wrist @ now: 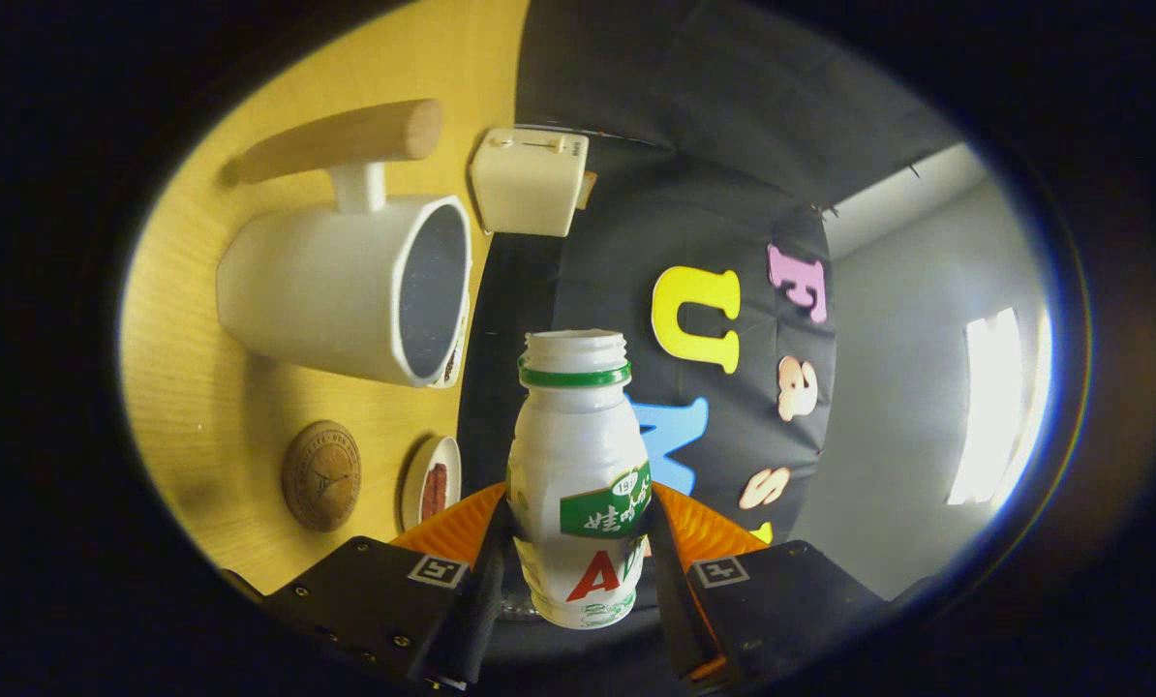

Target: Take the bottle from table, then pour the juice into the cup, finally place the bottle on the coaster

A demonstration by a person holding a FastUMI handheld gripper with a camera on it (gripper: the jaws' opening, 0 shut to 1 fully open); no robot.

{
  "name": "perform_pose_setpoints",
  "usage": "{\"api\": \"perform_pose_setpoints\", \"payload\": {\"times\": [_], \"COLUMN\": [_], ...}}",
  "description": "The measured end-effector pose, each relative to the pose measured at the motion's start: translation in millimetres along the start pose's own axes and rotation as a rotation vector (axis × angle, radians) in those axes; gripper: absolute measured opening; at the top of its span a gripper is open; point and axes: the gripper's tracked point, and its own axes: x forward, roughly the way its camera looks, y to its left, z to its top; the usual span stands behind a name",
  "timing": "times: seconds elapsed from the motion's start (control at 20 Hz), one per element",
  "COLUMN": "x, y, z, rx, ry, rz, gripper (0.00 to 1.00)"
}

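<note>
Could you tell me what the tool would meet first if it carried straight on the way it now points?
Holding the bottle between its fingers, the tool points past the bottle's open mouth at the booth's black cloth wall. Nothing nearer seems to lie in line, though depth is unclear; the white pot sits off to the side.

The gripper point(578, 571) gripped the uncapped bottle point(578, 474) between both fingers. Beyond them, the handled cup point(346, 290) and toaster point(530, 182) stood close together; the coaster point(320, 475) had bare table point(191, 407) around it, a small dish point(433, 481) just beside.
</note>
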Motion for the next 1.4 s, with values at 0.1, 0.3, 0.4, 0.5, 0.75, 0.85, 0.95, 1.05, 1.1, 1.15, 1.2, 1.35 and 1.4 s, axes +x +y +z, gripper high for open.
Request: {"api": "perform_pose_setpoints", "payload": {"times": [0.1,0.3,0.4,0.5,0.75,0.85,0.95,1.05,1.1,1.15,1.2,1.35,1.4], "x": [1.9,0.8,2.4,2.2,4.3,9.4,14.8,17.5,18.9,19.9,21.3,28.2,30.3], "y": [1.7,7.3,10.1,17.6,35.1,36.7,42.2,54.7,58.1,61.3,62.6,67.2,68.5], "z": [-1.3,-0.5,0.6,3.9,7.1,1.1,-7.9,-11.8,-14.1,-17.1,-19.5,-27.7,-29.2], "rx": [0.141,0.427,0.518,0.608,0.936,1.061,1.151,1.248,1.295,1.347,1.380,1.453,1.473], "ry": [0.004,0.000,0.000,-0.005,-0.027,-0.024,-0.016,-0.004,0.002,0.004,0.005,0.002,0.005], "rz": [0.043,0.124,0.150,0.181,0.278,0.296,0.303,0.331,0.341,0.344,0.342,0.325,0.323], "gripper": [0.70,0.70,0.70,0.70,0.70,0.70,0.70,0.70,0.70,0.70,0.70,0.70,0.70]}}
